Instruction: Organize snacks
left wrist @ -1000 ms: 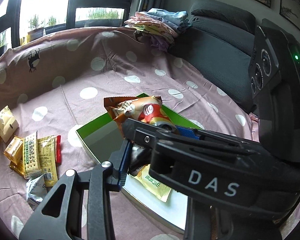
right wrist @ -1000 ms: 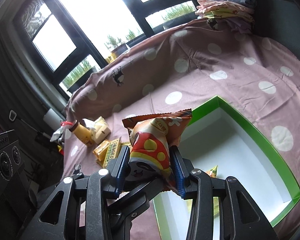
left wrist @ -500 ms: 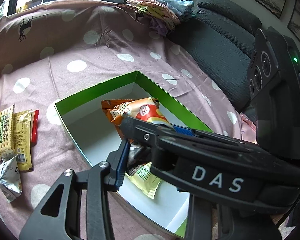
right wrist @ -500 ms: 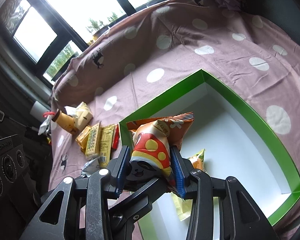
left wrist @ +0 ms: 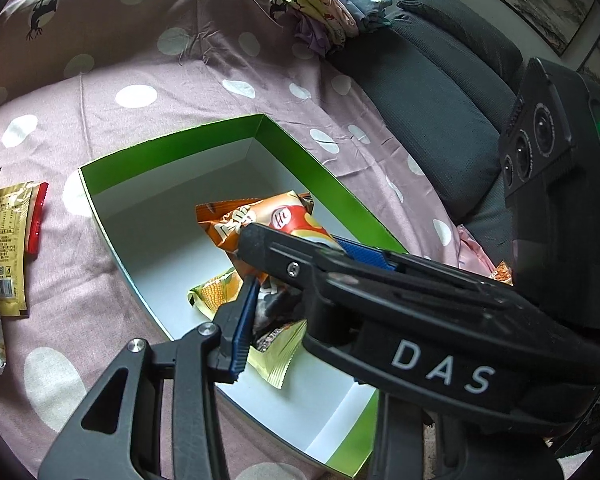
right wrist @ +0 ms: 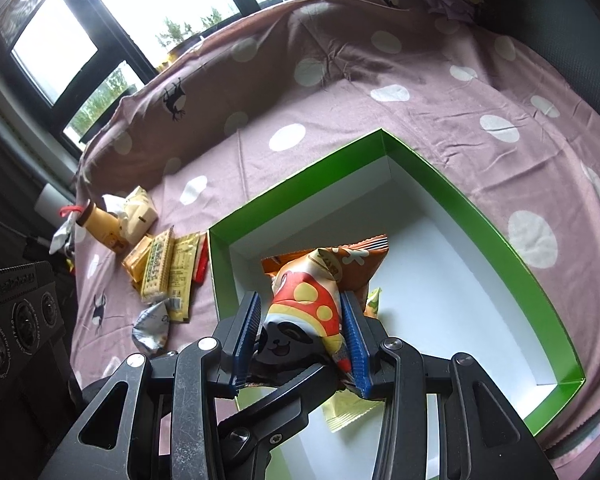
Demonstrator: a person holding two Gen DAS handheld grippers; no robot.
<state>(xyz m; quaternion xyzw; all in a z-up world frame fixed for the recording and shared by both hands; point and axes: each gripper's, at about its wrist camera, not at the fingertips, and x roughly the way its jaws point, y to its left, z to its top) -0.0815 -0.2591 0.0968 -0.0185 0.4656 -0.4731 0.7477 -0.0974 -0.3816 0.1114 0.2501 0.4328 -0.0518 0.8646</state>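
**Snack bag held over green box**

Loose packets (right wrist: pixel 168 272) lie at left on the dotted sheet (right wrist: pixel 420 80). At centre, both the left gripper (left wrist: pixel 296 276) and right gripper (right wrist: pixel 300 320) are clenched on 1 orange snack bag (right wrist: pixel 312 296), above the green box (right wrist: pixel 500 232).

Your right gripper (right wrist: pixel 300 332) points steeply downward, its two blue-padded fingers (right wrist: pixel 246 330) pressing on either side of the snack bag (right wrist: pixel 306 312) you hold between them. Your left gripper (left wrist: pixel 292 292) is angled down as well and crosses under the right one, so your right gripper's black body fills much of the left wrist view. Its jaws stand narrow on the bag's dark lower end; one blue pad (left wrist: pixel 244 324) lies against the wrapper, while the other pad (left wrist: pixel 364 254) is mostly hidden behind your right gripper.
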